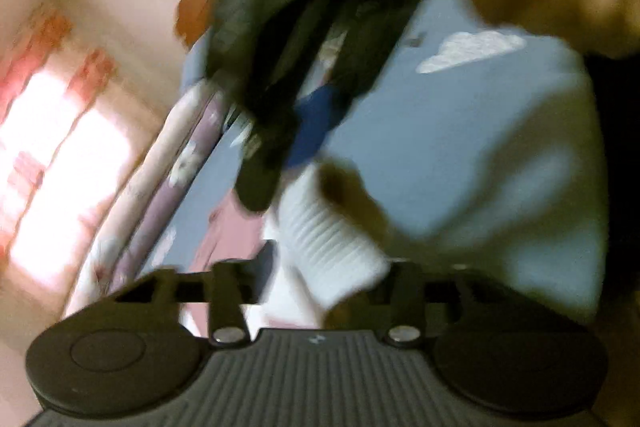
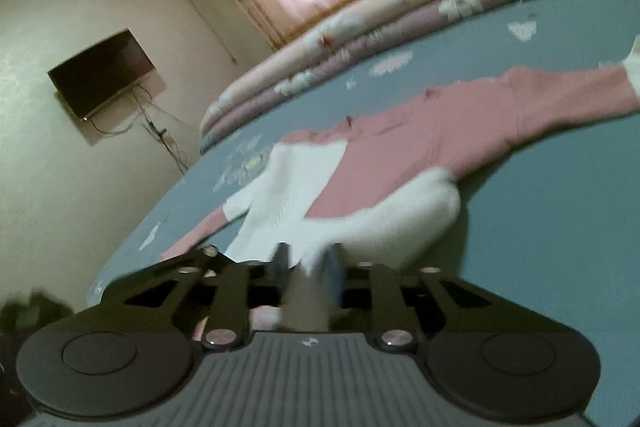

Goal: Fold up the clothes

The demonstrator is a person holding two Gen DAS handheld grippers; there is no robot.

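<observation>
Low in the right view, your right gripper (image 2: 306,263) pinches the sweater (image 2: 400,147) hem, jaws nearly together. Your left gripper (image 1: 320,259) sits low at the white cuff (image 1: 328,235). Too blurry to tell its grip.

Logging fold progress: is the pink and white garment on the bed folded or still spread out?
Mostly spread: the pink and white garment lies flat on the blue bedsheet, one sleeve stretched out right. Only its near white hem looks bunched.

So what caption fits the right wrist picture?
Right gripper reaching at the white hem of a pink-and-white sweater spread on a blue bed.
</observation>
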